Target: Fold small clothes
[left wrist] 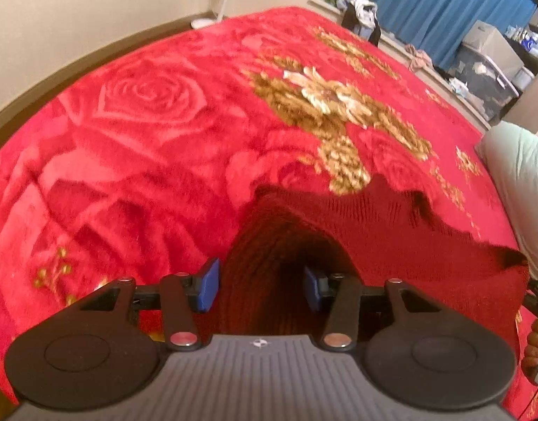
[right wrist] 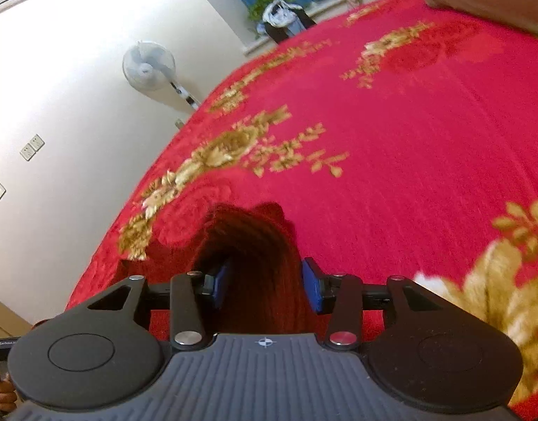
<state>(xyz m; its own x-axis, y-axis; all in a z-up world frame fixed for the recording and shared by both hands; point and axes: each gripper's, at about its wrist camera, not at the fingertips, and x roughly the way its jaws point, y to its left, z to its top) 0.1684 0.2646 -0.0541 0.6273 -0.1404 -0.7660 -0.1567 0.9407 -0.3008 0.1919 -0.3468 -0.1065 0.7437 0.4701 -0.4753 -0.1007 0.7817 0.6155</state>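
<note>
a: where's the red knit garment (left wrist: 391,231)?

b: on the bed's red blanket (left wrist: 146,133), bunched between both sets of fingers. left gripper (left wrist: 261,282) and right gripper (right wrist: 265,286) stand apart, pads not pressing the knit.

a: the risk?

b: red on red hides the edges. closing now could pinch blanket too, or only one layer, skewing the fold.

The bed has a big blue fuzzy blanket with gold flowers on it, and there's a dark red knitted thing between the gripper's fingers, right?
Not quite: the fuzzy blanket with gold flowers is red, not blue; only the curtains are blue. The left wrist view shows it. The dark red knitted garment does sit between the left gripper's fingers.
</note>
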